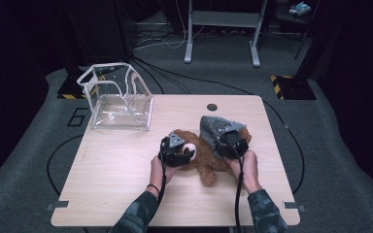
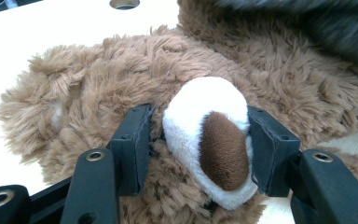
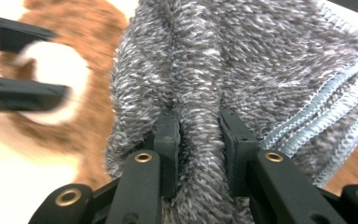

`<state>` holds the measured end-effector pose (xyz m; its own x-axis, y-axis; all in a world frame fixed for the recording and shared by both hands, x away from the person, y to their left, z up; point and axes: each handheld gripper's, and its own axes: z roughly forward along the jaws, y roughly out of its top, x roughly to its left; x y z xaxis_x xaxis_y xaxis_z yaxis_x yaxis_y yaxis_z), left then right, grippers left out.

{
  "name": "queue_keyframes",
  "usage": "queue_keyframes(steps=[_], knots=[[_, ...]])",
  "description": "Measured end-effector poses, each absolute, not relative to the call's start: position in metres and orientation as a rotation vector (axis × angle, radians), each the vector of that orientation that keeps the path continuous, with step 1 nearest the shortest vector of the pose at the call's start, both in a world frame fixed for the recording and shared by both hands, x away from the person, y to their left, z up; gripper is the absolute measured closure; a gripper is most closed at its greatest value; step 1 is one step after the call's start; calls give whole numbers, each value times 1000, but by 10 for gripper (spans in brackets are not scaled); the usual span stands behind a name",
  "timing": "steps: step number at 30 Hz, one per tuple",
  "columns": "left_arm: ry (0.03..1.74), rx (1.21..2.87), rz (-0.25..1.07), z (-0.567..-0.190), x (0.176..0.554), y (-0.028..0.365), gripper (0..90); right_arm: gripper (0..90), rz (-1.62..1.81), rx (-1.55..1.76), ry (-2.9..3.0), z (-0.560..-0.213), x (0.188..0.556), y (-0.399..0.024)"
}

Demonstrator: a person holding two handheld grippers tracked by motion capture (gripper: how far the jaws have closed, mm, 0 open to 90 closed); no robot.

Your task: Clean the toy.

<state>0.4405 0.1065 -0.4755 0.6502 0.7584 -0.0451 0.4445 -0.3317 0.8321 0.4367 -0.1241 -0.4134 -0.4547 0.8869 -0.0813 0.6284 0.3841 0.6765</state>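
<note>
A brown plush teddy bear lies on the wooden table. Its white muzzle with a brown nose sits between the pads of my left gripper, which is shut on it. My left gripper is at the bear's left side in the high view. A grey fluffy cloth with a light blue stitched hem drapes over the bear's right part. My right gripper is shut on a fold of this cloth, and its body rests over the bear.
A clear plastic bag with white handles stands open at the table's back left corner. A round cable hole is near the far edge. Cables trail on the grey floor beyond, near a white desk frame.
</note>
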Motion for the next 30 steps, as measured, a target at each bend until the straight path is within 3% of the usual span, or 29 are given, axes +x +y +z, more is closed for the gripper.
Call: queue_keyframes(steps=[8,12,18,20,26,30], knots=[[945,1972,449,-476,441,106,454,714,720,1460,2145,-436,437,-178],[949,1973,448,-476,441,107,454,713,777,1495,2122,-432,433,-182],[950,1976,449,-475,440,106,454,708,897,1384,2126,-407,423,-160],[951,1976,449,-475,441,106,454,706,952,1305,2174,-400,418,-133],[949,1978,445,-475,441,107,454,690,921,1219,2261,-415,421,-86],[942,1989,443,-475,442,107,454,699,876,1220,2269,-424,427,-81]])
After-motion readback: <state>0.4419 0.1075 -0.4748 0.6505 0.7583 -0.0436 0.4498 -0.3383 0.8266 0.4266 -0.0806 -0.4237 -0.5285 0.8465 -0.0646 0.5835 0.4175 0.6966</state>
